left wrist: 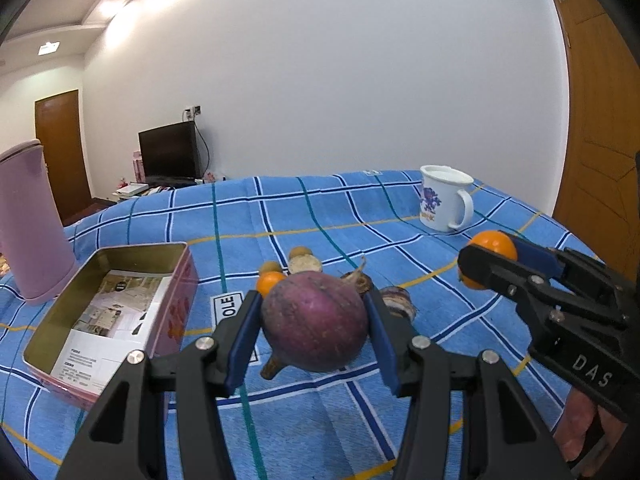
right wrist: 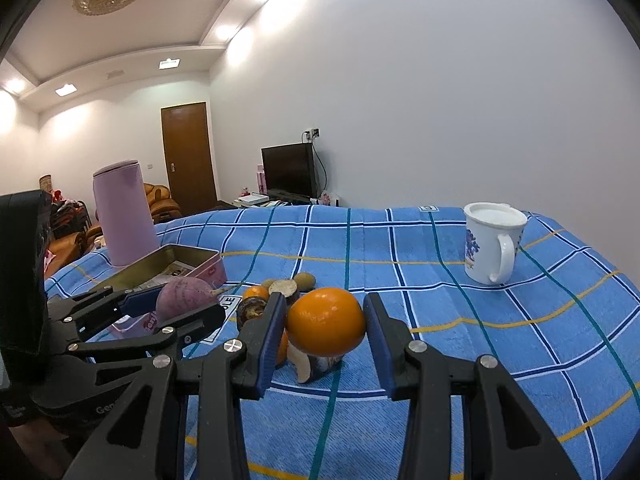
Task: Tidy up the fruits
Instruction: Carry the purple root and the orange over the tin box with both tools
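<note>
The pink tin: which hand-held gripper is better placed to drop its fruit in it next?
Probably the left hand-held gripper. It holds the purple fruit just beside the open pink tin; the right hand-held gripper, with the orange fruit, is farther away.

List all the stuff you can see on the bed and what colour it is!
purple fruit: one, purple, held off the cloth between the left fingers
orange fruit: one, orange, held between the right fingers
loose fruit pile: several, orange and brown, on the cloth behind the purple fruit
tin box: one, pink outside, gold inside, open, paper in it, left side
tall container: one, lilac, behind the tin
mug: one, white with blue print, far right
checked cloth: one, blue, under everything
television: one, black, by the wall
left gripper: one, black, blue pads
right gripper: one, black, blue pads
</note>
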A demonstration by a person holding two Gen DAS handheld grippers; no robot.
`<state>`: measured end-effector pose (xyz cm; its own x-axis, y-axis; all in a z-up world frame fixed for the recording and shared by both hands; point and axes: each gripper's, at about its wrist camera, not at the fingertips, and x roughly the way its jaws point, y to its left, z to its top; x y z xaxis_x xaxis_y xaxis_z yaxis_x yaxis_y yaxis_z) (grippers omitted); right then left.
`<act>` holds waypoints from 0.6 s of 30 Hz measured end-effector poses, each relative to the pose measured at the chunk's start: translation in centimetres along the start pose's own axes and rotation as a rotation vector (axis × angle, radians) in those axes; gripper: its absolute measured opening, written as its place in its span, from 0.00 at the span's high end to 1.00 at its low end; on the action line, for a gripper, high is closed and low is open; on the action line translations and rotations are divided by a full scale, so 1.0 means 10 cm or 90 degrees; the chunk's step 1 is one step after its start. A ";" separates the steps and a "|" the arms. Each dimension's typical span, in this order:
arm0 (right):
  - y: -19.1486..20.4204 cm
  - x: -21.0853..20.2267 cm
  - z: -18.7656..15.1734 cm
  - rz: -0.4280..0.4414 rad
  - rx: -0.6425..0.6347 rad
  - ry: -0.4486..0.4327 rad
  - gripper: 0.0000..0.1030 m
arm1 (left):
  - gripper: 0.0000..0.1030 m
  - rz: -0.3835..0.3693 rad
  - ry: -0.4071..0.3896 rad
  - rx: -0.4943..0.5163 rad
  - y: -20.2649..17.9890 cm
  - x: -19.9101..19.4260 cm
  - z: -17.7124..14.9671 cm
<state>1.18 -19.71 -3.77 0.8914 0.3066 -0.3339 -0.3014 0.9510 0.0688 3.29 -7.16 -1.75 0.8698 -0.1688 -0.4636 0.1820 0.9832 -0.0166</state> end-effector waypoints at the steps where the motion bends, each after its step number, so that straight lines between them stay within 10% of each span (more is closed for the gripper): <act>1: 0.01 0.00 0.01 0.000 -0.001 -0.002 0.59 | 0.48 0.001 -0.002 0.000 0.01 -0.01 0.00; 18: 0.19 0.02 0.20 0.015 -0.038 -0.020 0.59 | 0.48 0.027 -0.029 -0.015 0.21 -0.10 0.04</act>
<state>1.42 -17.75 -1.84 0.8938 0.3310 -0.3025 -0.3413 0.9398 0.0198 3.03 -4.93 -0.99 0.8968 -0.1302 -0.4229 0.1349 0.9907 -0.0191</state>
